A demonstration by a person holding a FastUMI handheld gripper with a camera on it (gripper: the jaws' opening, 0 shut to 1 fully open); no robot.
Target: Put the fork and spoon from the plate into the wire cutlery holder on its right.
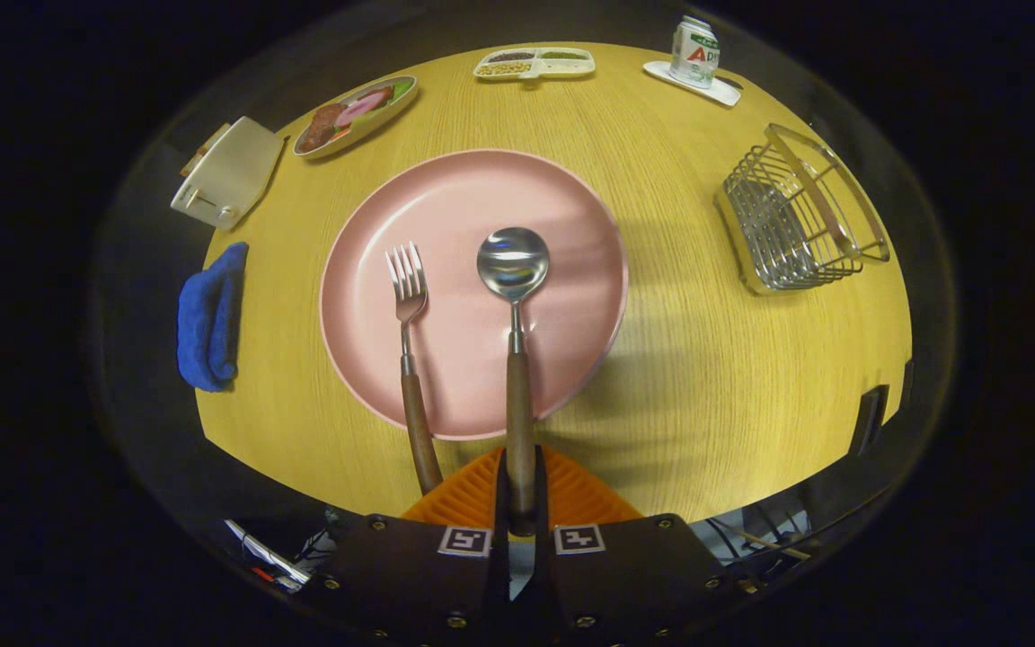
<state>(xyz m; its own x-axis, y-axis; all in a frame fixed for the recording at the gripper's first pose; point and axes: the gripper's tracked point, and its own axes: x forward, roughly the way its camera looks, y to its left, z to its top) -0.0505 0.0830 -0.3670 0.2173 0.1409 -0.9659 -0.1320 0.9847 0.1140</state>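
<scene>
A pink plate (pixel 553 207) lies in the middle of the yellow wooden table. On it rest a fork (pixel 408 305) with a wooden handle, on the left, and a spoon (pixel 514 270) with a wooden handle, on the right. Both handles stick out over the plate's near rim toward me. My gripper (pixel 519 485) is shut on the spoon's handle end, both fingers pressed against the wood. The fork's handle ends just left of the fingers. The wire cutlery holder (pixel 791 211) stands to the right of the plate, tilted in this view, with nothing in it.
A blue cloth (pixel 209 319) lies left of the plate, a white toaster (pixel 228 172) beyond it. At the far edge sit an oval food dish (pixel 354 115), a divided snack tray (pixel 534 63) and a carton on a white saucer (pixel 694 56).
</scene>
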